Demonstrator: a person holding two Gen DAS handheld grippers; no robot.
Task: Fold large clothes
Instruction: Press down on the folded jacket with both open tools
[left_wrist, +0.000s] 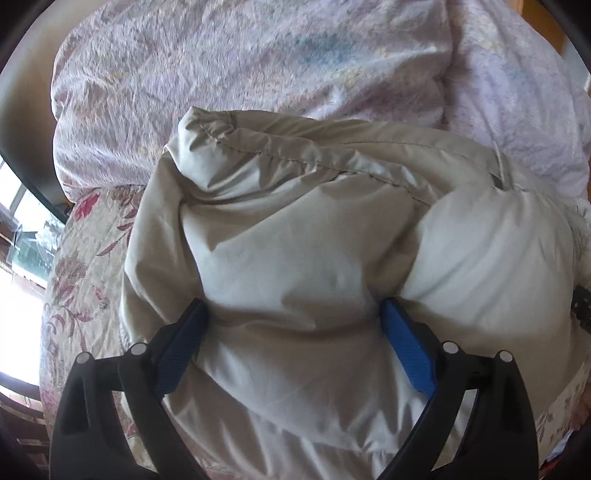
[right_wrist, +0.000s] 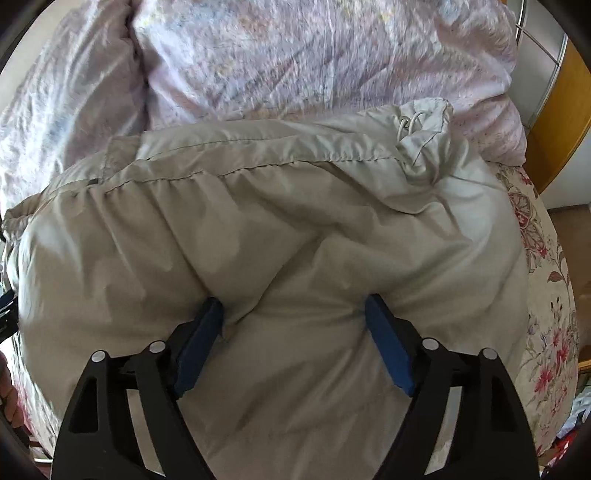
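Both the left gripper (left_wrist: 293, 314) and right gripper (right_wrist: 295, 314) stand wide, fingers sunk into a puffy beige padded jacket (right_wrist: 258, 229) lying bundled on a floral bedspread (right_wrist: 546, 332). It looks light, soft, springy and slick; the stitched hem (right_wrist: 258, 147) probably offers firmer purchase than billowing filling.

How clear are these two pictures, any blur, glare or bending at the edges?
Left wrist view: the window at the left edge is blown out white, the quilt behind looks soft, the jacket is fairly sharp. Right wrist view: even light, the quilt smeared with blur. Both views bend strongly toward dark round corners.
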